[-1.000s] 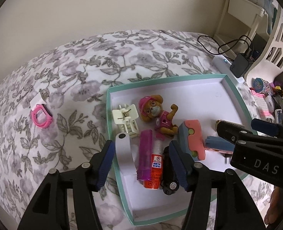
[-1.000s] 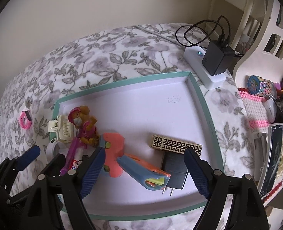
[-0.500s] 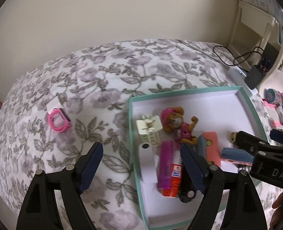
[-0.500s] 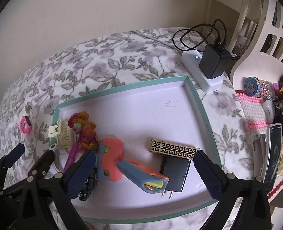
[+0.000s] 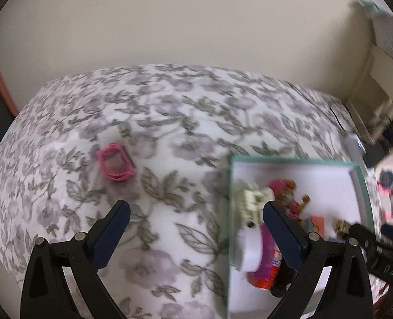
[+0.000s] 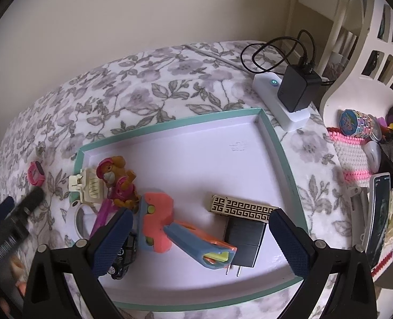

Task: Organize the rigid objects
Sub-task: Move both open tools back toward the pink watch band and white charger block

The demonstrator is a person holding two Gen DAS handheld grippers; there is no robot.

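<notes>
A teal-rimmed white tray [image 6: 278, 143] lies on the floral bedspread and holds a pink pup figure [image 6: 116, 178], a cream hair clip [image 6: 88, 188], a coral and blue toy [image 6: 156, 220], a patterned gold bar [image 6: 243, 207] and a black plug [image 6: 245, 242]. A small pink watch [image 5: 115, 165] lies alone on the bedspread, left of the tray [image 5: 294, 160]; it also shows in the right wrist view [image 6: 36, 176]. My left gripper [image 5: 196, 228] is open and empty, above the bedspread between watch and tray. My right gripper [image 6: 200, 242] is open and empty over the tray's front.
A white power strip [image 6: 281, 103] with a black charger [image 6: 297, 87] and cable sits at the tray's far right corner. A pink-and-white knit mat [image 6: 353, 156] with small items and a phone [image 6: 380, 212] lie to the right. White furniture stands at the far right.
My left gripper has swung left, off the tray and over the bedspread toward the pink watch, and its jaws have opened wider. My right gripper has stayed over the tray.
</notes>
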